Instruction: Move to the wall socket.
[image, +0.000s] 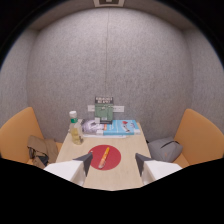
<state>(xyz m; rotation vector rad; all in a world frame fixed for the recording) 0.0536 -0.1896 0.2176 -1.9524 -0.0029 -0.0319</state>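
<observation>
Two fingers of the claw are hanging apart and empty over the tabletop, and reaching for the wall socket far beyond them is risking clipping the bottle or books standing between.

A pale wooden table stands against the grey felt wall, flanked by orange seats. On its near half lies a red round mat with an orange-and-yellow pen-like object resting across it, and near the far left corner stands an upright bottle of yellowish liquid with a green band under its cap. Along the far edge by the wall lie a blue booklet and, just beside it, some grey-white printed papers.
</observation>
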